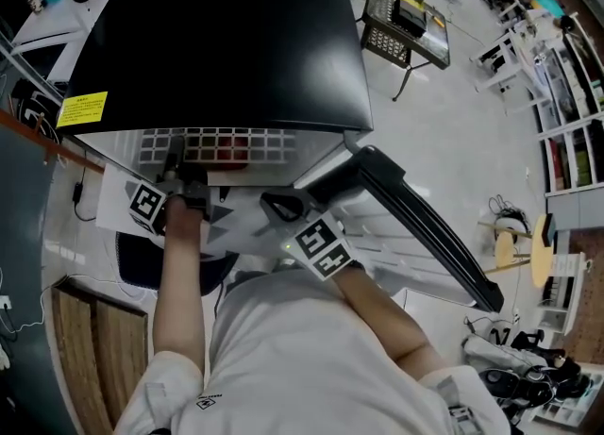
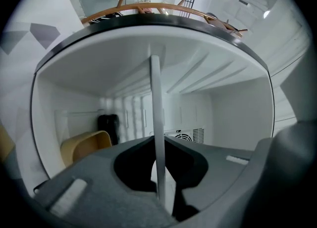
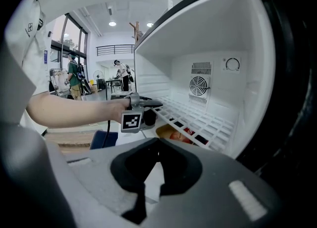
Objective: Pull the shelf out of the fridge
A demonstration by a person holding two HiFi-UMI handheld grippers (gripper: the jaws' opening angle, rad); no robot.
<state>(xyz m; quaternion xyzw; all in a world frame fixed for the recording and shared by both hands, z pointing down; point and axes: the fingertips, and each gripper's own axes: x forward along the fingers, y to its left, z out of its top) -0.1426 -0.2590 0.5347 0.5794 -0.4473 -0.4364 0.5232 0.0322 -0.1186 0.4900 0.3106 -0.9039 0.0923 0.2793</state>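
Observation:
The white wire shelf [image 1: 217, 145] sticks out a little from under the black fridge top [image 1: 217, 46]. My left gripper [image 1: 179, 178] is level at the shelf's front left edge and shut on it. In the left gripper view the shelf [image 2: 157, 123] runs as a thin white strip straight between the jaws of the left gripper [image 2: 158, 140]. The right gripper view shows the shelf [image 3: 198, 118] with the left gripper [image 3: 143, 104] clamped on its front rim. My right gripper [image 1: 283, 207] hangs in front of the fridge opening, apart from the shelf; the right gripper [image 3: 158, 140] is shut on nothing.
The fridge door [image 1: 425, 235] stands open to the right. Under the shelf sit a tan bowl [image 2: 84, 145], a dark bottle [image 2: 109, 125] and something red [image 3: 190, 132]. A wire basket stand [image 1: 406, 23] is behind the fridge, and wooden boards [image 1: 94, 348] lie at lower left.

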